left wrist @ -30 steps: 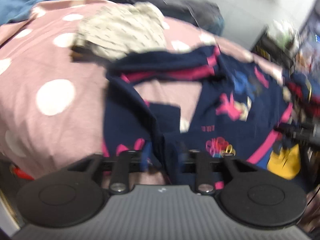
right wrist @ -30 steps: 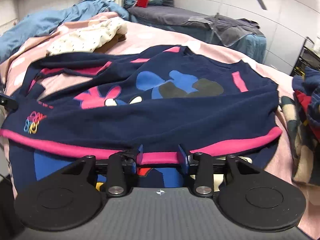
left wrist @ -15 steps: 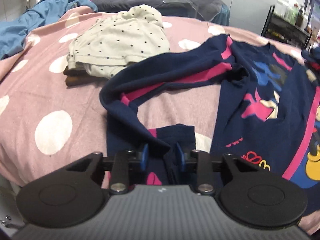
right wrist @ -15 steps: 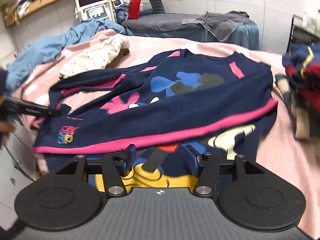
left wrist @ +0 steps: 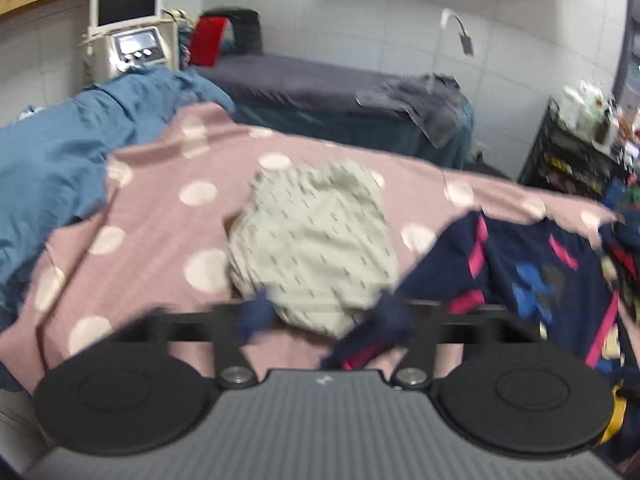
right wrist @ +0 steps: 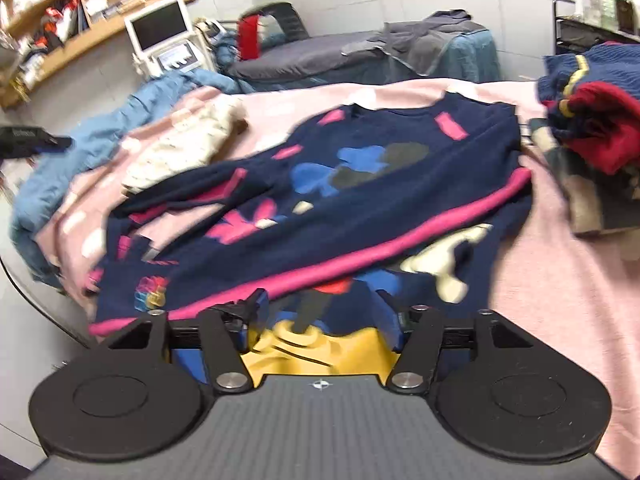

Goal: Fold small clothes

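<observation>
Left gripper (left wrist: 320, 316): fingers spread wide, nothing between them; motion blur softens its tips. Ahead of the left finger lies pink bedding (left wrist: 160, 216) with pale round dots, soft and rumpled. Between and just beyond the fingers sits a folded cream garment (left wrist: 316, 240), speckled and roughly rectangular. A navy sleeve edge passes at the right finger (left wrist: 390, 312); contact cannot be determined. Right gripper (right wrist: 324, 312): fingers apart, level and pointing forward, held over the near edge of the navy sweater (right wrist: 360, 200). The sweater is knit, with pink bands and blue, cream and yellow patches. It lies folded on the bedding beyond both fingers, long axis running from lower left to upper right, neckline away from the gripper.
</observation>
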`<state>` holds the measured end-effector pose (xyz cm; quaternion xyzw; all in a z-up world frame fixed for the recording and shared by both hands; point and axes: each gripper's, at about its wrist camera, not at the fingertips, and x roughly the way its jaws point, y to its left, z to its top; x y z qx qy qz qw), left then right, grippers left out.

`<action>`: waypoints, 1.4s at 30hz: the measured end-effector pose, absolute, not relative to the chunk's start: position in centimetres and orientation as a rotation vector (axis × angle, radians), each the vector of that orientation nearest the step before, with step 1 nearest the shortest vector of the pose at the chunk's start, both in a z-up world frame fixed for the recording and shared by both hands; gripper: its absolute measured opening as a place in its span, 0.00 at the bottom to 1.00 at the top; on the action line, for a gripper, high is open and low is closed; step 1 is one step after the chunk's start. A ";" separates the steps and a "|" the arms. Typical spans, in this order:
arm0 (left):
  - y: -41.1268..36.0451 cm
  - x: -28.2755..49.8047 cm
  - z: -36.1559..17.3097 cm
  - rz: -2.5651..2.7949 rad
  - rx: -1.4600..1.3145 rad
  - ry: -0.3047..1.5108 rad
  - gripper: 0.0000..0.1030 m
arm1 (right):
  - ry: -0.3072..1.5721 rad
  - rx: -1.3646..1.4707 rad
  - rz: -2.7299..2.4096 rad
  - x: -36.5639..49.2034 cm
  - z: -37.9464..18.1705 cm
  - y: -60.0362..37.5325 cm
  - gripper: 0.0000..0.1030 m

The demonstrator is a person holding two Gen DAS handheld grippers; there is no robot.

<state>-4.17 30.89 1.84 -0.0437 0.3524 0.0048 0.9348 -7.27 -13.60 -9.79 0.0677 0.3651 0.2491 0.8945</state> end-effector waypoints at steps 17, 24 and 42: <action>33.2 -11.1 -9.0 0.129 -0.356 0.825 0.81 | 0.766 -0.299 1.195 -0.8 -12.6 13.7 0.57; 35.2 -12.7 -8.7 0.181 -0.392 0.798 0.83 | 0.780 -0.105 1.154 1.6 -9.9 17.0 0.01; 25.8 -7.2 -6.4 -0.095 -0.319 0.793 0.91 | 0.860 0.549 0.810 2.6 -2.8 -16.8 0.02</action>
